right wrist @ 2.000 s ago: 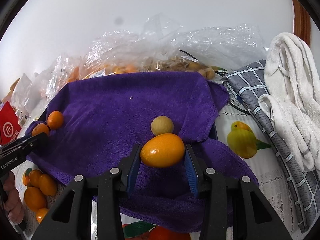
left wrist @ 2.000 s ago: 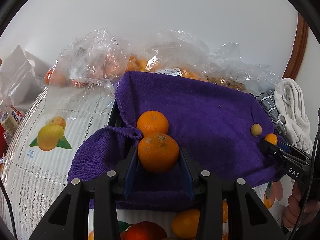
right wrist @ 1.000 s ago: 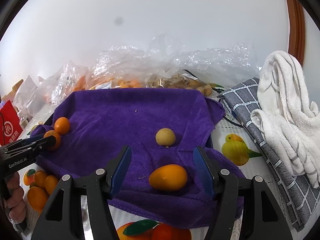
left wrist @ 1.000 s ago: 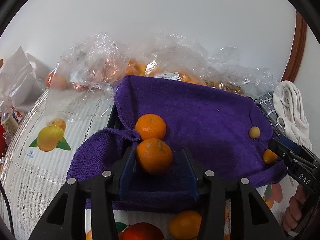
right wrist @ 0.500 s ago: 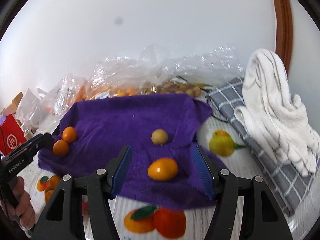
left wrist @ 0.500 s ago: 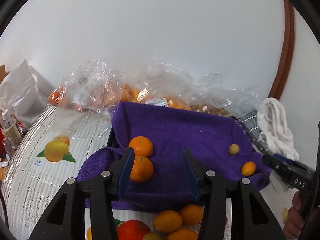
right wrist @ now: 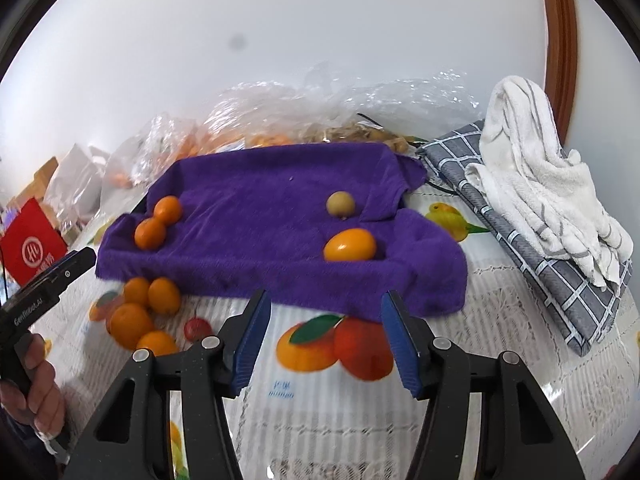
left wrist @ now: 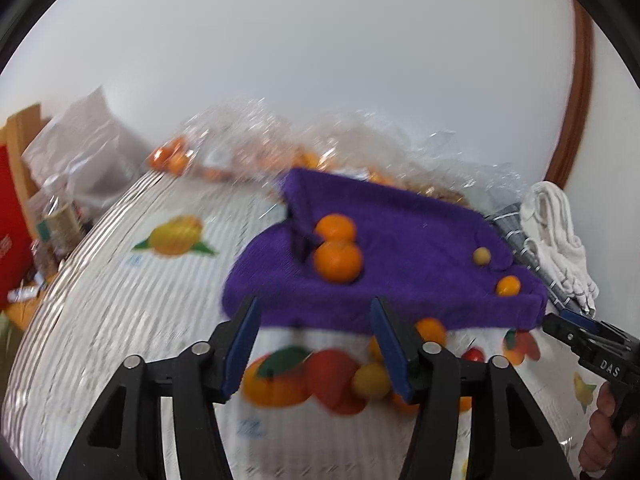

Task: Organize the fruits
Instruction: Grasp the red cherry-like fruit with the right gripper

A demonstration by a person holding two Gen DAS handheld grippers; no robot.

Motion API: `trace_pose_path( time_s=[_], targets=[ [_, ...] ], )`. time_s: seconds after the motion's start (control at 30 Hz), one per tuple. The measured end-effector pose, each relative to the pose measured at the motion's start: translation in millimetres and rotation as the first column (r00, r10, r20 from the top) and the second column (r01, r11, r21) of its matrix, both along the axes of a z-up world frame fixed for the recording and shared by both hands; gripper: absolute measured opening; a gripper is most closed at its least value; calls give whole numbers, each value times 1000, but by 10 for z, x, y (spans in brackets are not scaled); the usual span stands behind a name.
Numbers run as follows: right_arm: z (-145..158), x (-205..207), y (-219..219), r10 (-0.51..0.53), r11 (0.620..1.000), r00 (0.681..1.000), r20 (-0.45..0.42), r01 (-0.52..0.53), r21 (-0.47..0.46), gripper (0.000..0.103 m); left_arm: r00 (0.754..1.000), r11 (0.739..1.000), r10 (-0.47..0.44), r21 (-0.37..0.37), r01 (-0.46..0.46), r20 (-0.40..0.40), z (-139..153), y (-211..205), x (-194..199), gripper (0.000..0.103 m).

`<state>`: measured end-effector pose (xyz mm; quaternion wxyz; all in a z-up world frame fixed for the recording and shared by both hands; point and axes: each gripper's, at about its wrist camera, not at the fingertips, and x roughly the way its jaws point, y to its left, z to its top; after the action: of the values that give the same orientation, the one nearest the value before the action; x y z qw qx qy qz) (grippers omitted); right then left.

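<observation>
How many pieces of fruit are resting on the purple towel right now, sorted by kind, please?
Round orange mandarins: 2
Oval orange-yellow fruit: 1
Small tan round fruit: 1
Total on the purple towel: 4

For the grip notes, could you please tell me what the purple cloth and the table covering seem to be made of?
The purple cloth looks like plush terry or microfibre: matte, fuzzy nap. The white fruit-printed table covering is probably vinyl or plastic lace: faintly glossy, ribbed.
</observation>
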<state>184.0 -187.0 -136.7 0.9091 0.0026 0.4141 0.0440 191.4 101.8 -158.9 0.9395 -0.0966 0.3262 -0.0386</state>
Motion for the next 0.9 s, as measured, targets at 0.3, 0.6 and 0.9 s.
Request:
trace_pose_path(
  time_s=[0.3, 0.6, 0.9],
  targets=[
    [-75, -141, 145, 66, 998, 998, -15, -66, 12, 51, 996, 997, 73, 14, -72, -45, -102, 188, -230, 58],
    [-229, -19, 355, 129, 992, 989, -79, -127, 27, 44, 995, 995, 96, 3, -96, -36, -96, 258, -313, 60],
    [-319, 145, 670, 223, 971, 968, -114, -212, 107, 37, 994, 995, 98, -14, -99, -42, -114, 283, -299, 60]
  ],
)
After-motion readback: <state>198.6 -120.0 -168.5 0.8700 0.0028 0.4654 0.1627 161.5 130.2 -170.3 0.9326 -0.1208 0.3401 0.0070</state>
